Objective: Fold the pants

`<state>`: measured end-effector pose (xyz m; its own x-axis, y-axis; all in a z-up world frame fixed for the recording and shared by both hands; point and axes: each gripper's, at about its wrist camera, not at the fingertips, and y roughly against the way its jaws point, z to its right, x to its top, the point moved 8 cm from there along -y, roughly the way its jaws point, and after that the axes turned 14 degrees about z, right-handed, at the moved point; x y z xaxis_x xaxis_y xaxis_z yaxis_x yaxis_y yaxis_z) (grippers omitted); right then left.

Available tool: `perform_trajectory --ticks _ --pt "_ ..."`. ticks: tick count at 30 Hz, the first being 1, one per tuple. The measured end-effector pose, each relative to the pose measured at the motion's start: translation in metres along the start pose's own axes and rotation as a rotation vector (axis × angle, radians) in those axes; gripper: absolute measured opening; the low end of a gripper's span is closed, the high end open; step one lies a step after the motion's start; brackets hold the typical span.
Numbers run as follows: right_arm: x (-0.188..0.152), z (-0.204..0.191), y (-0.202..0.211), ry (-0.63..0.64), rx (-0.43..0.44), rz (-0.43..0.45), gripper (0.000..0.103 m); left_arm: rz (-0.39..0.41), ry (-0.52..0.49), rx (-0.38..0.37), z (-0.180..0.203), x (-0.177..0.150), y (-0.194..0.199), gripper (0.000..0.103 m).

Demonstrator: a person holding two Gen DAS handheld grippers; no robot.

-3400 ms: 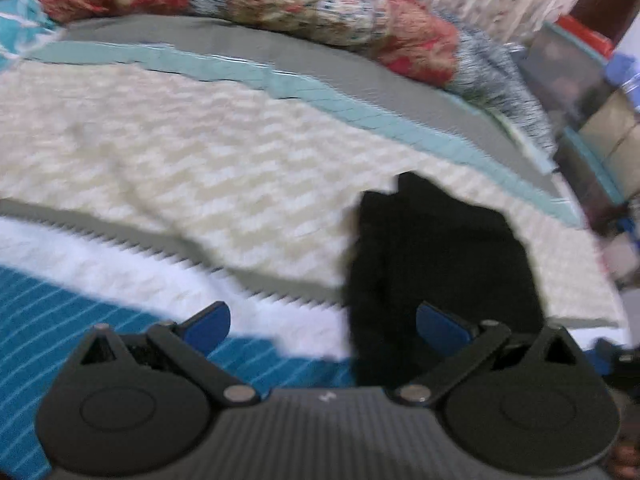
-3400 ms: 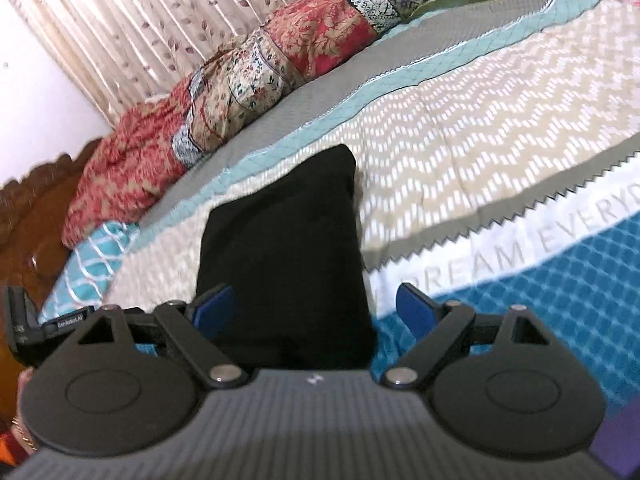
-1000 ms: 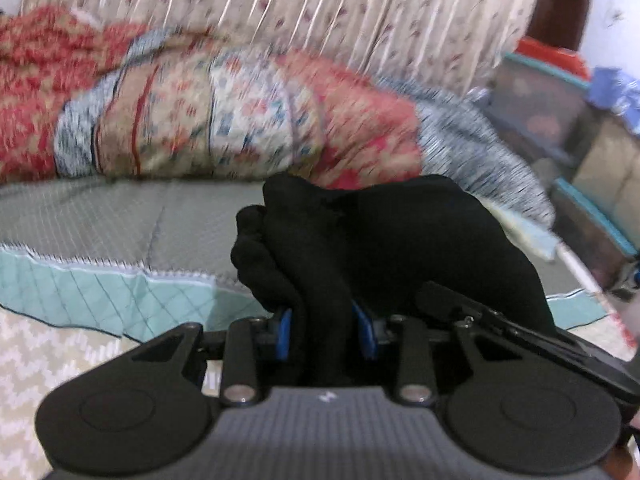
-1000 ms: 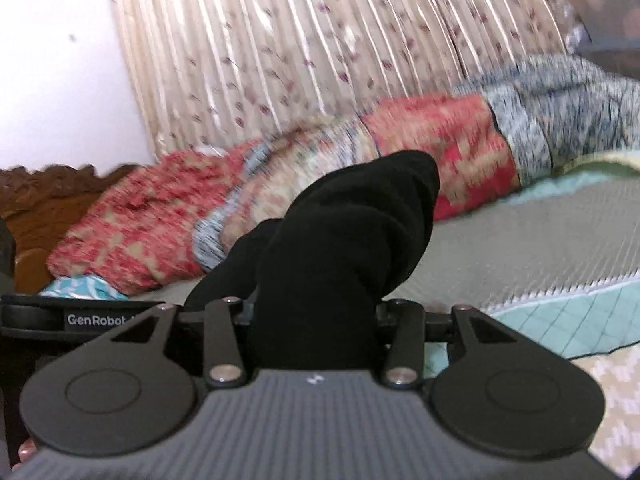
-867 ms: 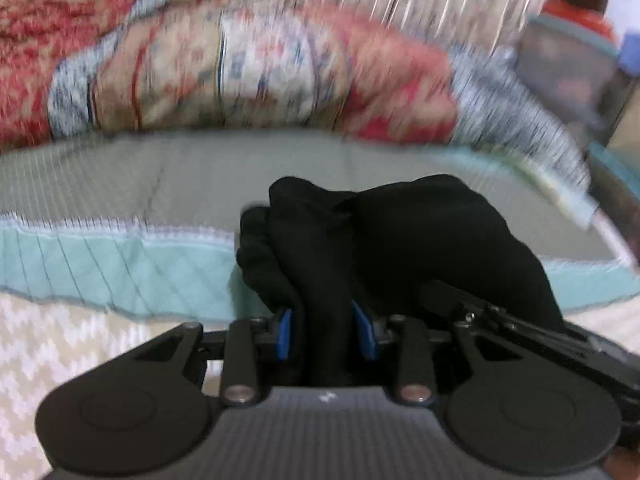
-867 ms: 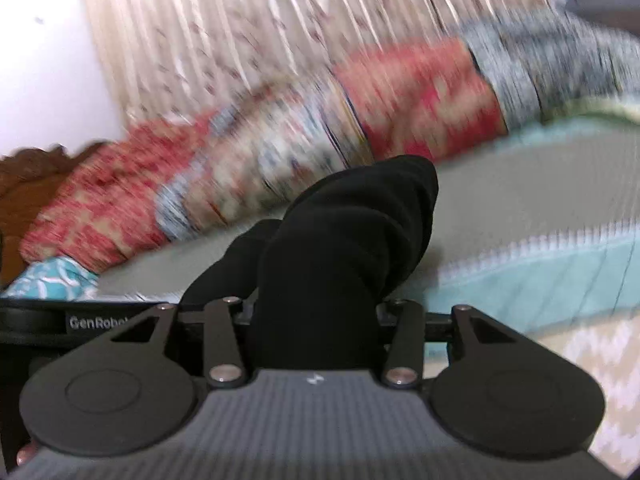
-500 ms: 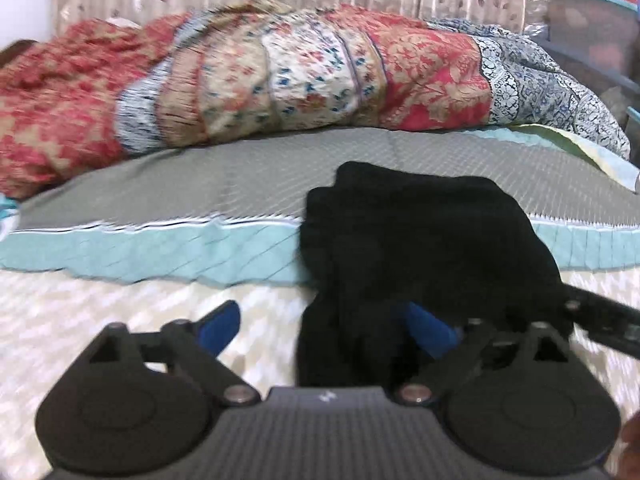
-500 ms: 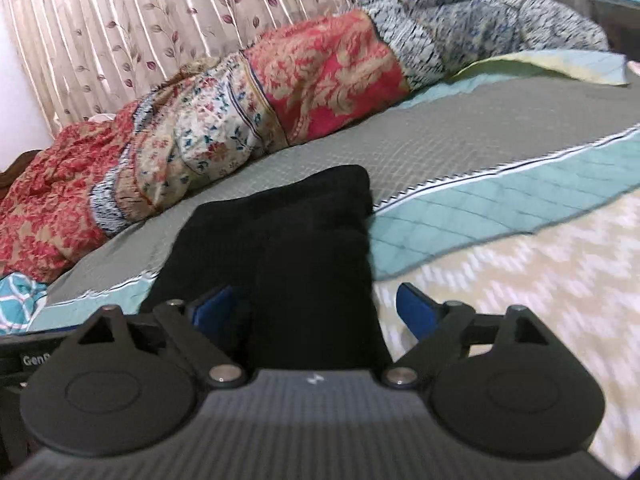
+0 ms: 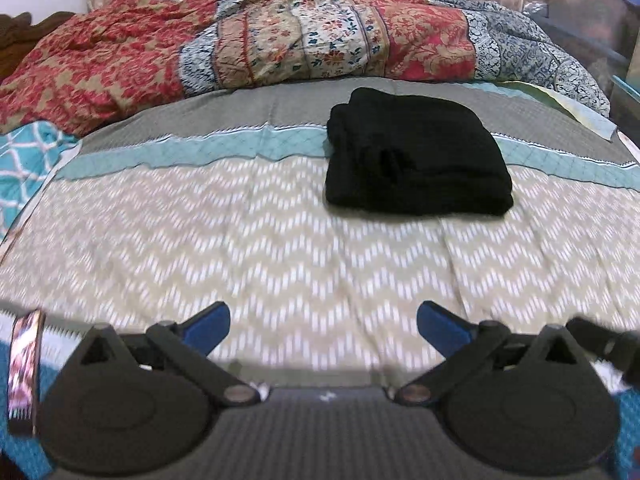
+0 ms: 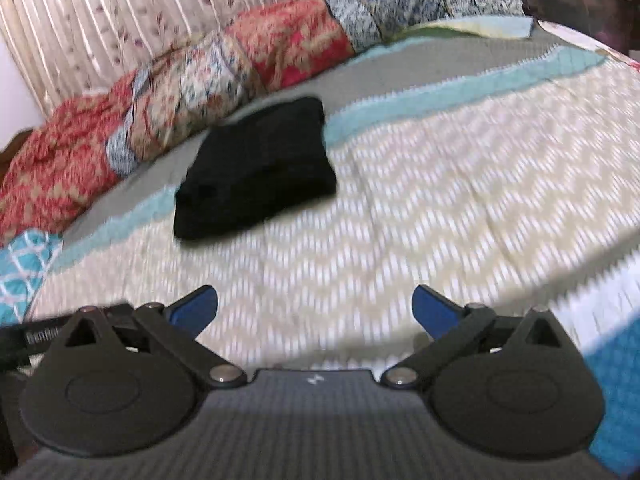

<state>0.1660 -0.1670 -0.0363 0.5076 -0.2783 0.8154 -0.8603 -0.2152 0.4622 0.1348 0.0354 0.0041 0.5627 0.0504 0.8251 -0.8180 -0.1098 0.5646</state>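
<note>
The black pants point(image 9: 416, 160) lie folded in a compact bundle on the bed, across the teal and grey stripes near the far side; they also show in the right wrist view point(image 10: 256, 170). My left gripper point(image 9: 322, 326) is open and empty, well back from the bundle over the chevron bedspread. My right gripper point(image 10: 314, 310) is open and empty too, also back from the bundle.
A rumpled red patterned quilt point(image 9: 248, 44) lies along the far side of the bed below a curtain point(image 10: 120, 12). A phone point(image 9: 24, 364) stands at the left near the left gripper. Storage boxes point(image 9: 592, 12) stand at the right.
Both grippers were shut on the pants and carried them toward the far side. They opened, let the bundle down on the bed, and have pulled back toward the near edge.
</note>
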Motion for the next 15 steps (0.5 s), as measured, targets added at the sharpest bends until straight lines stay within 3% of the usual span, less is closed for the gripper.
perform_trajectory --ticks 15 --pt "-0.053 -0.024 0.048 0.012 0.071 -0.083 0.103 -0.029 -0.06 0.07 -0.009 -0.049 0.042 0.103"
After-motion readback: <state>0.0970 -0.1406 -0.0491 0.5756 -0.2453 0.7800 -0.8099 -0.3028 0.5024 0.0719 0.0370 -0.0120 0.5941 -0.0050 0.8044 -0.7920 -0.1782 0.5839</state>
